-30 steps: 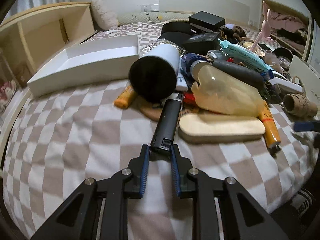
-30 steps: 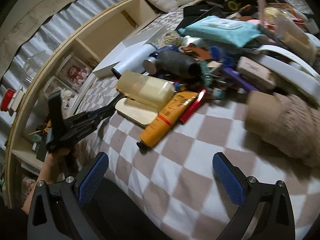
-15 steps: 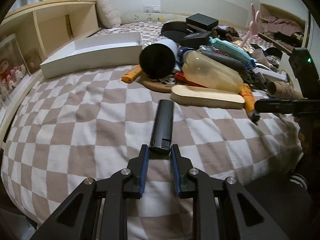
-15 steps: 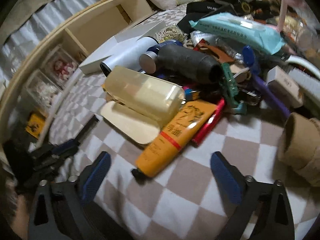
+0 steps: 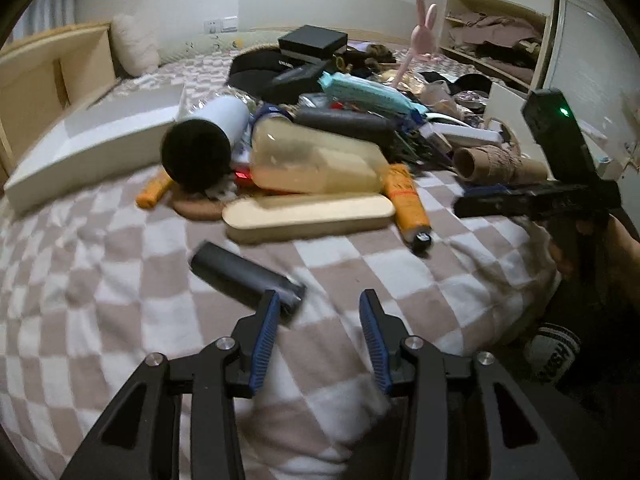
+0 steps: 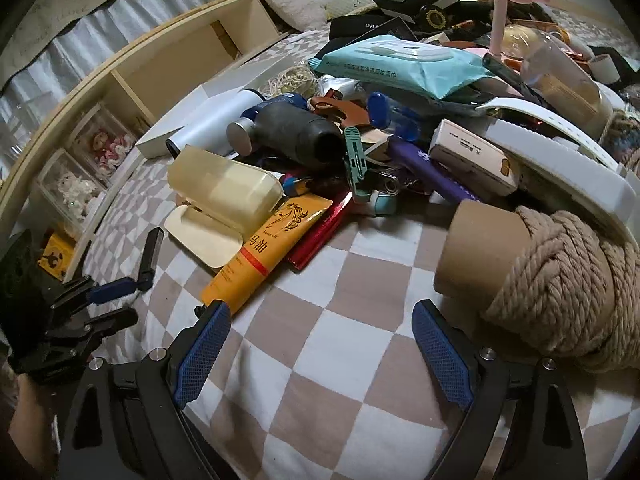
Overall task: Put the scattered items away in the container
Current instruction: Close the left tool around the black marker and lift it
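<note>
A slim black stick-shaped device [image 5: 244, 282] lies slantwise on the checkered bedspread, its near end by the left fingertip of my left gripper [image 5: 320, 312]. That gripper's jaws are opening and nothing sits between the pads. The white open box [image 5: 92, 140] rests at the far left. My right gripper [image 6: 320, 332] stands open low over the bedspread, empty, with the orange tube [image 6: 266, 248] just beyond its left finger and a rope spool [image 6: 560, 280] beside its right finger. The right wrist view shows the black device [image 6: 148, 256] in front of the left gripper [image 6: 112, 300].
A heap of items covers mid-bed: a yellowish translucent case [image 5: 316, 160], a white flask [image 5: 208, 136], a teal wipes pack [image 6: 400, 64], a dark grey cylinder [image 6: 296, 132], black boxes [image 5: 312, 42]. Wooden shelving [image 6: 180, 64] runs along the left. The bed edge drops off near me.
My left gripper drew the black device out of the heap onto bare bedspread, then let go; it now lies skewed to the left. My right gripper came closer to the orange tube.
</note>
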Action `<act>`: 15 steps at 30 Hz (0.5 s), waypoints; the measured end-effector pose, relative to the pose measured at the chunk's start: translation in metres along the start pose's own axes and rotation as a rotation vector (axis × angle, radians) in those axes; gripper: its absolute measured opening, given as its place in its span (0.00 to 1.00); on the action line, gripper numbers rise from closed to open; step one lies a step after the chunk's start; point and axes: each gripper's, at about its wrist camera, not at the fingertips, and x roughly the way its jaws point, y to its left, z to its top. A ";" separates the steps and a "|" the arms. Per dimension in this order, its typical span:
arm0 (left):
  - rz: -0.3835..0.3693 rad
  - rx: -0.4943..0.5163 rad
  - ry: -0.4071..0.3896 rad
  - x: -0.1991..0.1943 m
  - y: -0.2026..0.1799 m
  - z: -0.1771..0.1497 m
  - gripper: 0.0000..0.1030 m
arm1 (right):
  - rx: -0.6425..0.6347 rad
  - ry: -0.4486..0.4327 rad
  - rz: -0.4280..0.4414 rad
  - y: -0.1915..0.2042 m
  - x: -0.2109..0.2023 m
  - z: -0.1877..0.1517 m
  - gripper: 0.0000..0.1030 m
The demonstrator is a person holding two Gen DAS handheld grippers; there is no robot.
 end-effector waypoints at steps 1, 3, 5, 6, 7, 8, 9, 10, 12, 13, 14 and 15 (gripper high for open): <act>0.027 0.003 -0.006 0.000 0.004 0.003 0.66 | -0.001 -0.001 0.003 0.000 0.000 0.000 0.90; 0.082 0.006 -0.024 0.000 0.013 0.009 0.82 | -0.006 -0.005 0.005 0.000 0.000 -0.001 0.90; 0.083 0.013 -0.014 0.002 0.022 0.013 0.83 | -0.014 -0.012 0.009 0.000 0.000 -0.003 0.90; 0.080 0.022 -0.001 0.006 0.026 0.014 0.83 | -0.019 -0.015 0.010 0.000 0.000 -0.004 0.90; 0.077 0.031 0.012 0.010 0.030 0.016 0.83 | -0.024 -0.019 0.011 0.000 0.000 -0.005 0.90; 0.069 0.043 0.025 0.015 0.033 0.018 0.83 | -0.030 -0.022 0.011 0.001 0.000 -0.005 0.90; 0.049 0.061 0.037 0.021 0.036 0.019 0.83 | -0.036 -0.024 0.010 0.001 0.000 -0.006 0.90; 0.028 0.074 0.042 0.026 0.038 0.019 0.83 | -0.041 -0.025 0.010 0.001 0.001 -0.006 0.90; 0.002 0.088 0.046 0.031 0.039 0.020 0.83 | -0.044 -0.028 0.017 0.001 0.000 -0.007 0.90; -0.010 0.092 0.048 0.033 0.038 0.020 0.83 | -0.043 -0.030 0.023 0.000 0.000 -0.007 0.90; -0.022 0.096 0.050 0.036 0.038 0.021 0.84 | -0.038 -0.031 0.032 -0.002 0.000 -0.007 0.90; -0.034 0.100 0.053 0.038 0.038 0.022 0.83 | -0.033 -0.032 0.041 -0.003 -0.001 -0.007 0.90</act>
